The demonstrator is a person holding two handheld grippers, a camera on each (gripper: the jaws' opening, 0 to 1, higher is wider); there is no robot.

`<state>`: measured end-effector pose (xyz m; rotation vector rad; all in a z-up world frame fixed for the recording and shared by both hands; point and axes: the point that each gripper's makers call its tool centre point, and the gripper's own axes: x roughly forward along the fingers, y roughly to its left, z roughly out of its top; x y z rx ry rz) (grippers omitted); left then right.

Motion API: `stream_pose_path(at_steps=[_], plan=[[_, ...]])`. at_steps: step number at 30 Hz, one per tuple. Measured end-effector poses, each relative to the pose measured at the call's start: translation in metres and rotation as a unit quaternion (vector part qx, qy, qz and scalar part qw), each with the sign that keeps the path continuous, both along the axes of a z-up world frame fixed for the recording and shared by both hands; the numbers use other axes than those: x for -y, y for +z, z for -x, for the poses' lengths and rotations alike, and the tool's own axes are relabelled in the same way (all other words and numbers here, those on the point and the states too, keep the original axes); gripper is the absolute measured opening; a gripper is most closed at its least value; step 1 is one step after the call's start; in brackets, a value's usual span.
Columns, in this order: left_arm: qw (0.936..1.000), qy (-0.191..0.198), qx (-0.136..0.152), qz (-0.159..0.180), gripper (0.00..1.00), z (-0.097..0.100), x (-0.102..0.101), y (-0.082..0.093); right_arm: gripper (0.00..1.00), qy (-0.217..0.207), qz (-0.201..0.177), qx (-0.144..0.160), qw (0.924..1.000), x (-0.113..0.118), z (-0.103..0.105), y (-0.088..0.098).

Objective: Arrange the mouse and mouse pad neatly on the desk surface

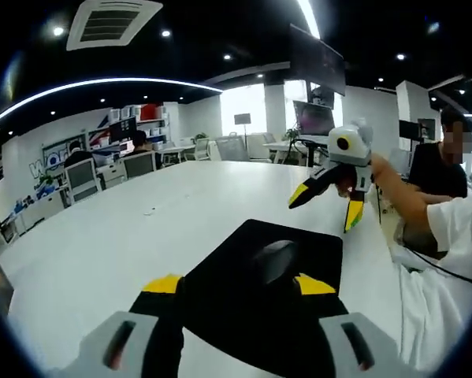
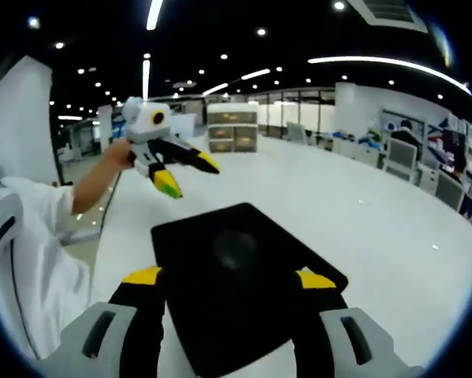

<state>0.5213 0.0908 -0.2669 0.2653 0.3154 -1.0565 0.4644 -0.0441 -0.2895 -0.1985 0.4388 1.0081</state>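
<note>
Mouse [image 1: 273, 260] sits on mouse pad [image 1: 271, 276] — both grippers' jaws spread.

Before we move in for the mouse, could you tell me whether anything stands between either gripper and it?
Nothing visible does. The mouse sits on the mouse pad on the white desk, straight ahead of both grippers' open jaws. The left gripper and right gripper hover above the desk, off to the side of the pad.

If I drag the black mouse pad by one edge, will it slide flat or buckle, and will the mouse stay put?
The mouse pad lies thin and flat on the smooth white desk, so it probably slides, though a soft pad may fold. The mouse sits loose on top; its rounded body could skid off.
</note>
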Motion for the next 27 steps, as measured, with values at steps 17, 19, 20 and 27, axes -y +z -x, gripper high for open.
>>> stream_pose_path(at_steps=[17,19,20,27], plan=[[0.9979,-0.006,-0.009,-0.064,0.55,-0.012,0.019,-0.038,0.63,0.023,0.011,-0.025,0.9994,-0.021,0.001,-0.026],[0.9979,-0.006,-0.009,-0.064,0.55,-0.012,0.019,-0.037,0.63,0.023,0.012,-0.026,0.9993,-0.021,0.001,-0.026],[0.9979,-0.007,-0.009,-0.064,0.55,-0.012,0.019,-0.037,0.63,0.023,0.012,-0.026,0.9993,-0.021,0.001,-0.026],[0.9964,-0.010,-0.016,-0.083,0.55,0.000,0.033,-0.052,0.63,0.032,0.018,-0.035,0.9987,-0.033,0.006,-0.038]])
